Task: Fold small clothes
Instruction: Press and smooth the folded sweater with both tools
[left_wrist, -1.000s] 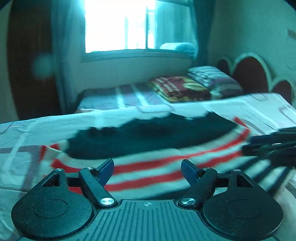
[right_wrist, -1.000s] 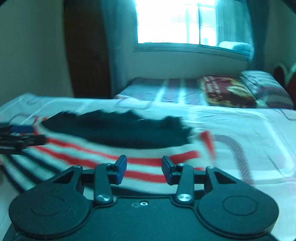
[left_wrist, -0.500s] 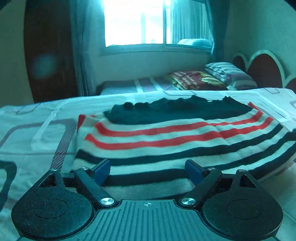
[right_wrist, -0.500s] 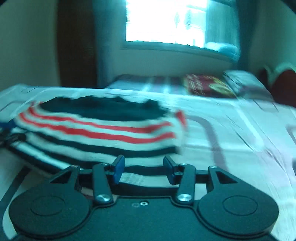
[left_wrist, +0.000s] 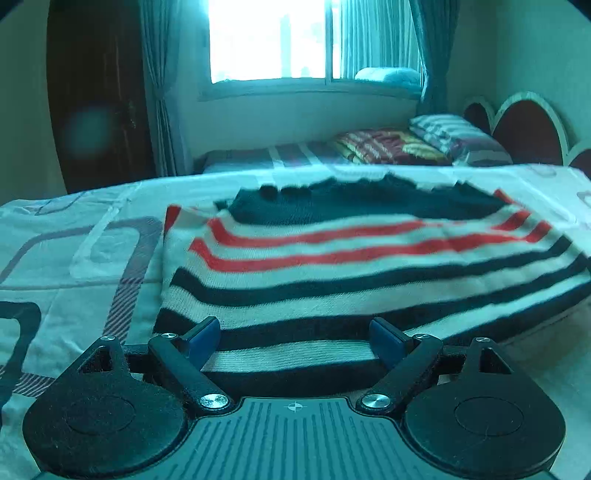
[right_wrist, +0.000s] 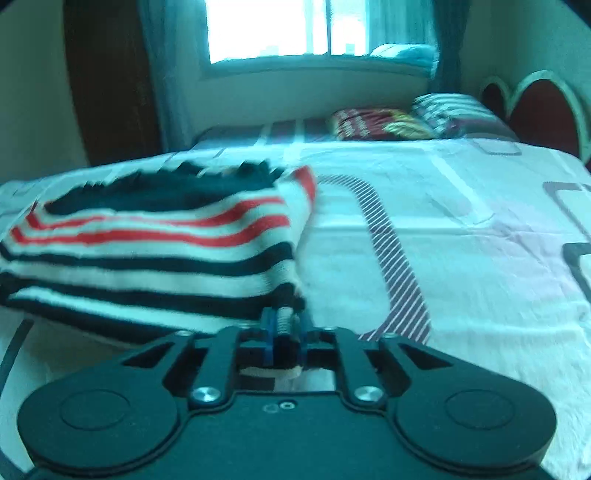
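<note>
Right gripper (right_wrist: 284, 341) is pinching the sweater's (right_wrist: 155, 251) near corner; left gripper (left_wrist: 295, 341) is gaping at its hem, on a bedsheet (right_wrist: 461, 240).

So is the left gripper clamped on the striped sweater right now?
No, the left gripper is open, its blue fingers spread wide at the near hem of the striped sweater.

Daylight pours through a bright window (left_wrist: 269, 40) in the far wall, with teal curtains (left_wrist: 159, 85) hanging at both sides. A dark wooden wardrobe (left_wrist: 99, 99) stands to its left. Below the sill a bed (left_wrist: 266, 155) carries a red patterned blanket (left_wrist: 388, 146) and a striped pillow (left_wrist: 454, 138), beside a scalloped headboard (left_wrist: 528, 129). Nearer, a pale patterned bedsheet (right_wrist: 461, 229) spreads wide.
</note>
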